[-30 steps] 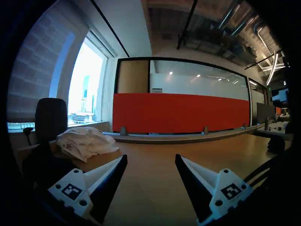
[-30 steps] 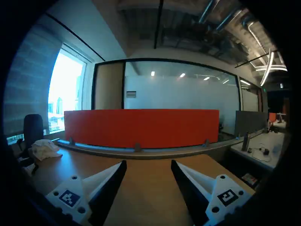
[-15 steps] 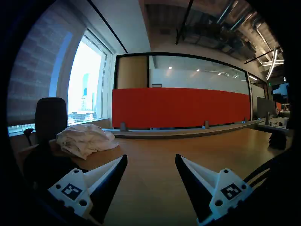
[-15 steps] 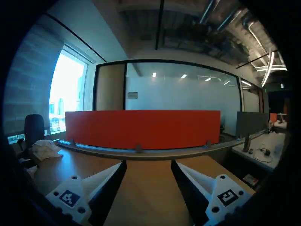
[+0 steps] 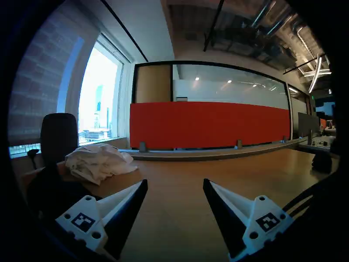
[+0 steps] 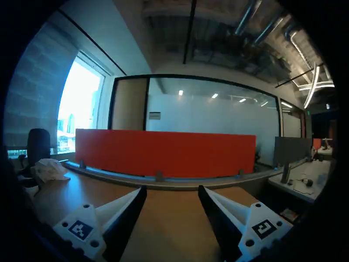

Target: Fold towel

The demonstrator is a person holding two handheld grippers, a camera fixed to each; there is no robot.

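Observation:
A crumpled white towel (image 5: 98,161) lies in a heap on the wooden table (image 5: 183,205), ahead and to the left of my left gripper (image 5: 174,185). That gripper hangs low over the table, open, with nothing between its fingers. In the right gripper view the same towel (image 6: 49,169) is small and far off at the left edge. My right gripper (image 6: 172,192) is open too, holding nothing, low over the table (image 6: 170,227) and well away from the towel.
A red divider panel (image 5: 209,124) runs along the table's far edge. A black office chair (image 5: 59,137) stands behind the towel by the window. A dark object (image 5: 322,161) sits at the table's right end. Another desk (image 6: 301,179) with small items stands to the right.
Both gripper views have tilted slightly upward; the towel and divider sit a little lower or shifted in the frames. Both grippers stay open and the towel has not moved.

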